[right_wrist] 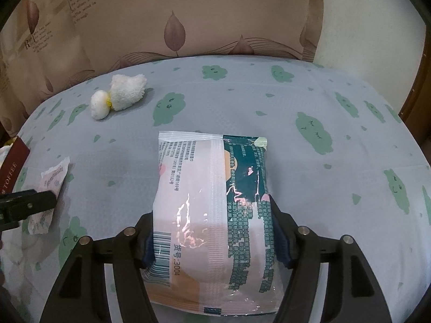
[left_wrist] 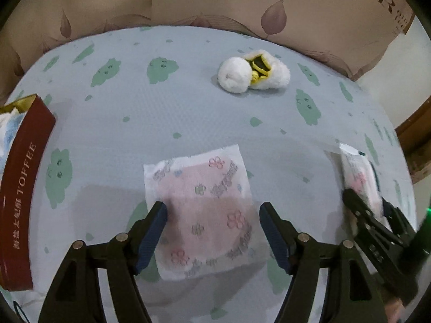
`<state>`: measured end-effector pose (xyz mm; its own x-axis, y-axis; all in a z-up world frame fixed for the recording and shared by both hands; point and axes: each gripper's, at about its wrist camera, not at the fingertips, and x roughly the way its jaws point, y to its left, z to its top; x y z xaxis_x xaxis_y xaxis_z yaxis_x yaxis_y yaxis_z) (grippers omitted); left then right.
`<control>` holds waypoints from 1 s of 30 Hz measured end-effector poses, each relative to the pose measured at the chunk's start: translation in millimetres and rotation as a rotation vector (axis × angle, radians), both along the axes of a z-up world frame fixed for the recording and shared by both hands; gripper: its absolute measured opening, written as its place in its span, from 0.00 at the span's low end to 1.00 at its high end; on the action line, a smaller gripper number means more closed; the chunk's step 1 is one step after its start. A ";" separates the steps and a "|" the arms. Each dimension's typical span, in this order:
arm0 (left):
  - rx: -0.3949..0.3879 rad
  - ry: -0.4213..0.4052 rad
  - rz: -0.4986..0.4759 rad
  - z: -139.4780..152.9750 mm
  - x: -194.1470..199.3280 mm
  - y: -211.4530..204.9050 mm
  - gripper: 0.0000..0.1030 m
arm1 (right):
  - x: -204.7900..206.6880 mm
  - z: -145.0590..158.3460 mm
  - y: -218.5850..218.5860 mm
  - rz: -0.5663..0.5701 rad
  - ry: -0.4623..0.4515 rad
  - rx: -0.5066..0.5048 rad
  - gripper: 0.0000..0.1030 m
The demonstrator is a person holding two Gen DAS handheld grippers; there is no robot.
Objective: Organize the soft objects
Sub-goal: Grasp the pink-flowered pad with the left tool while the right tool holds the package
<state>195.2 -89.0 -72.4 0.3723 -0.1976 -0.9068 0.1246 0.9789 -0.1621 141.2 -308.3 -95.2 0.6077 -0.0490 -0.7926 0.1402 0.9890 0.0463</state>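
Observation:
My left gripper (left_wrist: 212,231) is open, its jaws on either side of a flat white packet with pink flowers (left_wrist: 199,210) lying on the blue sheet. My right gripper (right_wrist: 212,231) is shut on a large plastic pack, pink and dark teal with a barcode (right_wrist: 212,202), its pads pressing both long sides. In the left wrist view the right gripper (left_wrist: 377,215) shows at the right with that pack (left_wrist: 355,172). A white fluffy rolled sock with yellow trim (left_wrist: 253,74) lies farther back; it also shows in the right wrist view (right_wrist: 118,94). The flowered packet (right_wrist: 51,180) shows at the left of the right wrist view.
A dark red TOFFEE tin (left_wrist: 24,188) with soft white and blue items inside stands at the left edge, its corner also in the right wrist view (right_wrist: 12,164). The blue sheet with green cloud prints (left_wrist: 188,113) covers the surface. A beige leaf-print cushion (left_wrist: 215,0) runs along the back.

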 end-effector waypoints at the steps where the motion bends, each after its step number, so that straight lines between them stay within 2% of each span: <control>1: 0.010 -0.007 0.003 -1.7 1.5 -1.6 0.75 | 0.0 -0.1 0.1 0.000 0.000 0.000 0.64; 7: 0.067 -0.077 0.016 -9.4 1.4 -7.2 0.74 | -0.5 -0.3 0.9 -0.001 0.000 0.001 0.65; 9: 0.067 -0.089 0.011 -9.7 -1.4 -5.4 0.57 | -0.8 -0.2 0.7 -0.001 0.000 0.002 0.66; 12: 0.108 -0.113 0.006 -8.1 -5.1 -2.1 0.30 | -0.6 -0.6 1.4 -0.001 0.001 -0.002 0.66; 13: 0.080 -0.117 -0.019 -6.2 -5.9 0.9 0.22 | -0.5 -0.9 2.3 -0.002 0.002 -0.003 0.66; 22: 0.063 -0.139 -0.045 3.9 -14.8 9.2 0.20 | 0.0 -1.1 3.4 -0.002 0.003 -0.006 0.66; 30: 0.082 -0.191 -0.050 28.1 -24.7 17.4 0.20 | 0.1 -1.0 3.4 -0.002 0.004 -0.008 0.66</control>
